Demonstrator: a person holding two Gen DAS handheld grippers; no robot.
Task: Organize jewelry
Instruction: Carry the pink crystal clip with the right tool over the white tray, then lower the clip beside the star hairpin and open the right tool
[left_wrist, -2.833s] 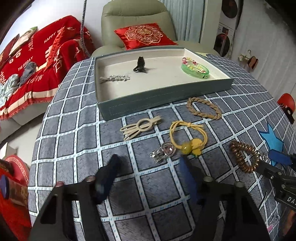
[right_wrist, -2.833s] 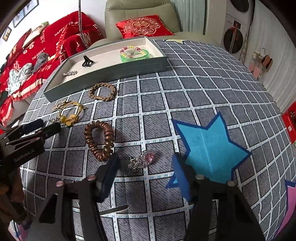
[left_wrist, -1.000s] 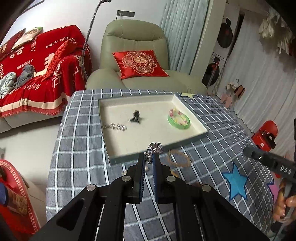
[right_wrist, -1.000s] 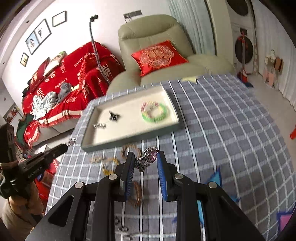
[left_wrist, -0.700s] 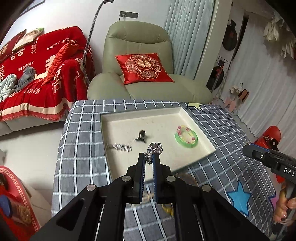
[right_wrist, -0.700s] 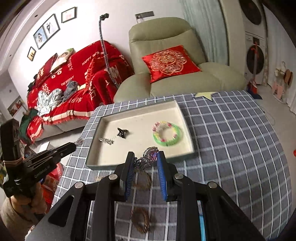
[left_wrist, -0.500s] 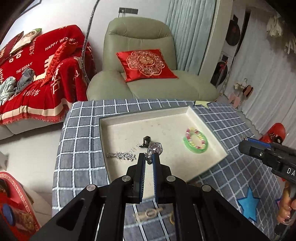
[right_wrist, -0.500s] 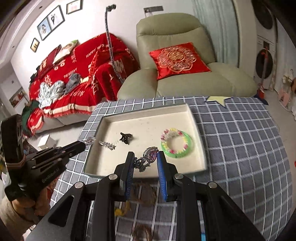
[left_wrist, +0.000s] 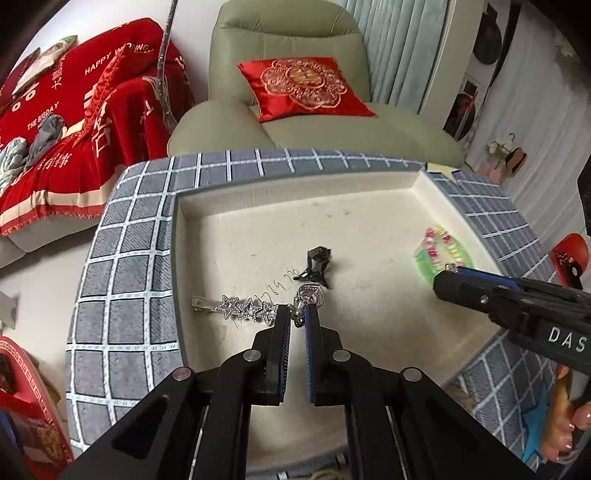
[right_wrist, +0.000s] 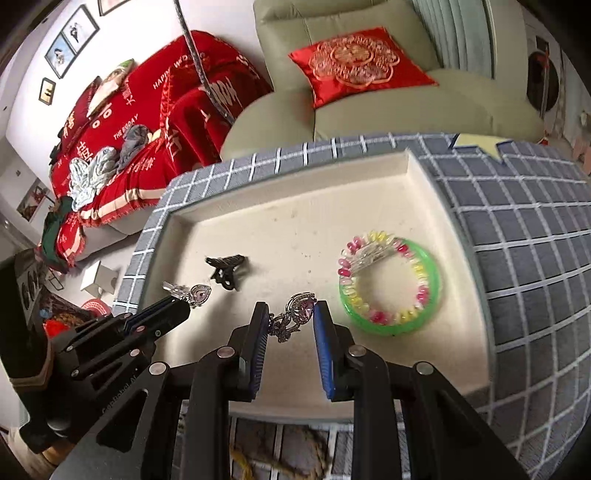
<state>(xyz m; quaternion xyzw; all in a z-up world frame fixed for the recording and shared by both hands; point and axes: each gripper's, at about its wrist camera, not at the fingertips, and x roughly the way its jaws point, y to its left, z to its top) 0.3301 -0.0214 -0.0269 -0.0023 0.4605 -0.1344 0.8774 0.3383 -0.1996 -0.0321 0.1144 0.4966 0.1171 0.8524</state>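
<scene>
Grippers now over tray (left_wrist: 424, 181), earrings (right_wrist: 295, 317) between fingers (right_wrist: 325, 350).

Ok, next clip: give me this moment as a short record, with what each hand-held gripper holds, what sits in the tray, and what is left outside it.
left hand-held gripper: shut on a silver earring with a pink stone, over the tray
right hand-held gripper: shut on a matching silver earring, over the tray
tray: cream lined, on the checked tablecloth
in tray: star hair clip, black claw clip, green bangle with a beaded bracelet lying on it
outside tray: braided band near the front edge, partly hidden
</scene>
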